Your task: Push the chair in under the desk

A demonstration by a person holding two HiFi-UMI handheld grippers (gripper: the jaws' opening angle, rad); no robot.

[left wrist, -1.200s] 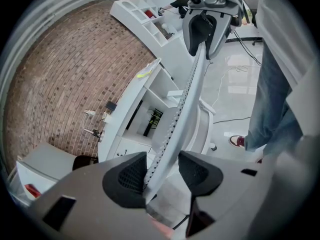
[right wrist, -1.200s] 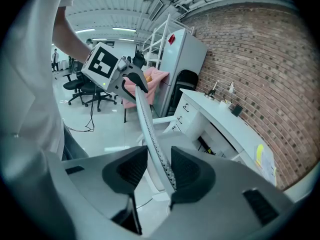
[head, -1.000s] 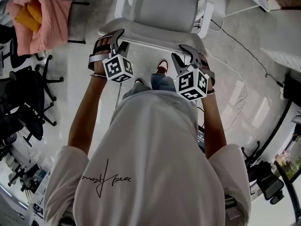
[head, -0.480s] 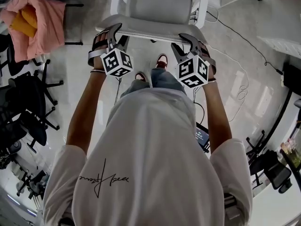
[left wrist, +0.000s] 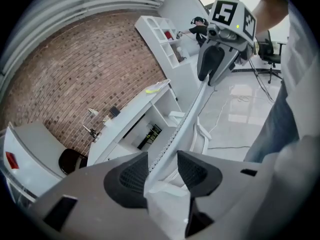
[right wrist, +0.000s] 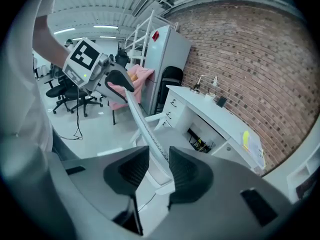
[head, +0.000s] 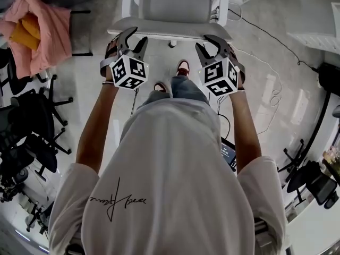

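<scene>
A light grey office chair [head: 170, 4] stands in front of me, its backrest's top rim [head: 170, 31] running across the head view. My left gripper [head: 129, 40] straddles the rim's left end, and its pads do not visibly press on it [left wrist: 162, 171]. My right gripper [head: 211, 44] straddles the right end. Its jaws are closing with the rim [right wrist: 145, 129] between them, and a gap shows beside one pad [right wrist: 159, 171]. A white desk [right wrist: 215, 119] with open shelves stands past the chair against a brick wall [left wrist: 75, 69].
Pink cloth [head: 42, 25] hangs over a chair at the far left, above several black office chairs [head: 32, 121]. Cables [head: 271, 100] trail over the glossy floor on the right. A tall white cabinet [right wrist: 167, 59] stands left of the desk. The person's shoe [head: 183, 68] is behind the chair.
The chair has rolled forward, away from me, and both grippers have followed with its top rim between their jaws. The person has stepped forward.
</scene>
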